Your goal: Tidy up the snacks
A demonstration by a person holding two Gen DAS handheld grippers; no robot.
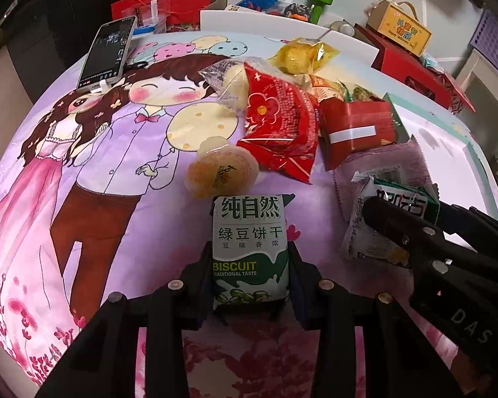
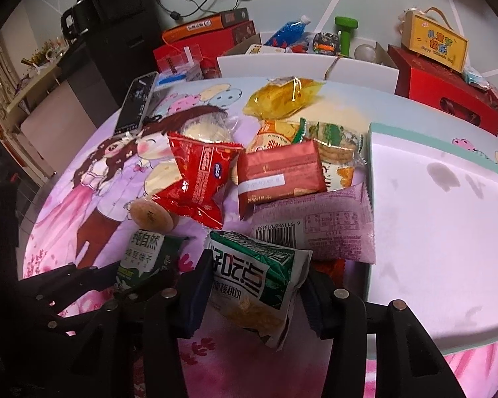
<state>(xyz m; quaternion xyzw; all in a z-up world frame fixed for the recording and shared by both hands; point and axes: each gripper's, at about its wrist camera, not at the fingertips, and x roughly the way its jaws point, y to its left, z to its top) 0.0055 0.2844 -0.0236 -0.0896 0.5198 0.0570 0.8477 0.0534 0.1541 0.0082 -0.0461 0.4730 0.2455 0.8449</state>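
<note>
My left gripper [image 1: 250, 277] is shut on a green-and-white mung bean biscuit pack [image 1: 250, 248], held upright above the cartoon-print cloth; the same pack [image 2: 142, 257] shows at the lower left of the right wrist view. My right gripper [image 2: 252, 293] is shut on a green-and-white walnut cookie pack [image 2: 259, 285], also visible as a pack [image 1: 378, 219] at the right of the left wrist view. Behind them lies a pile of snacks: a red packet [image 1: 279, 122], a red box [image 2: 282, 175], a purple wrapper [image 2: 332, 229], a yellow bag [image 2: 285, 96] and a jelly cup [image 1: 222, 172].
A pale box lid with a teal rim [image 2: 441, 219] lies to the right of the pile. A phone [image 1: 108, 53] stands propped at the far left. Red gift boxes [image 2: 445, 93], a yellow carton [image 2: 435, 41], bottles and white containers crowd the far edge.
</note>
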